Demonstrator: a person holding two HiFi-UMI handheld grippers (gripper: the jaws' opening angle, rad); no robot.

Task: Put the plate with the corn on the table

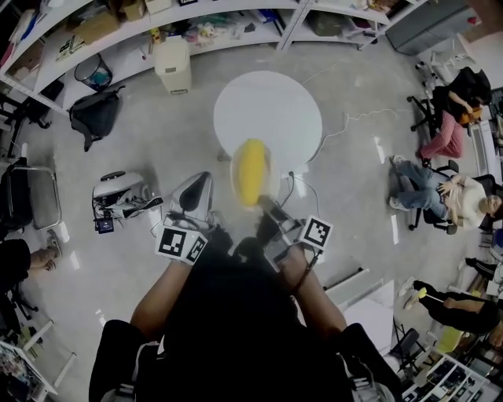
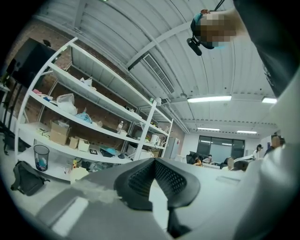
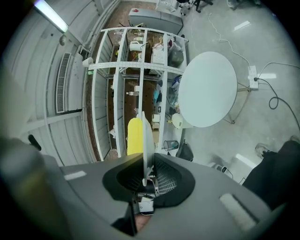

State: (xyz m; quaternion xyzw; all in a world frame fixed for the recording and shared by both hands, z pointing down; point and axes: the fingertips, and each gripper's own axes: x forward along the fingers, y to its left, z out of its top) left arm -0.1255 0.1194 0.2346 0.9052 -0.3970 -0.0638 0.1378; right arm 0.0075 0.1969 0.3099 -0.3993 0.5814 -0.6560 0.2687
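Note:
The yellow corn [image 1: 251, 171] lies on a pale plate [image 1: 235, 177] held in the air just short of the round white table [image 1: 267, 110]. My right gripper [image 1: 266, 206] is shut on the plate's near rim. In the right gripper view the plate [image 3: 146, 138] stands edge-on between the jaws, with the corn [image 3: 135, 137] on its left face and the table [image 3: 208, 89] ahead. My left gripper [image 1: 203, 182] hangs beside the plate's left, apart from it. In the left gripper view its pads [image 2: 140, 178] meet at the tip with nothing between them.
White shelving [image 1: 181, 23] curves behind the table, with a white bin [image 1: 173, 67] and a black backpack [image 1: 94, 114] on the floor before it. A small wheeled device [image 1: 118, 192] sits at my left. People [image 1: 448, 188] sit on chairs at the right. A cable [image 1: 346, 122] trails near the table's foot.

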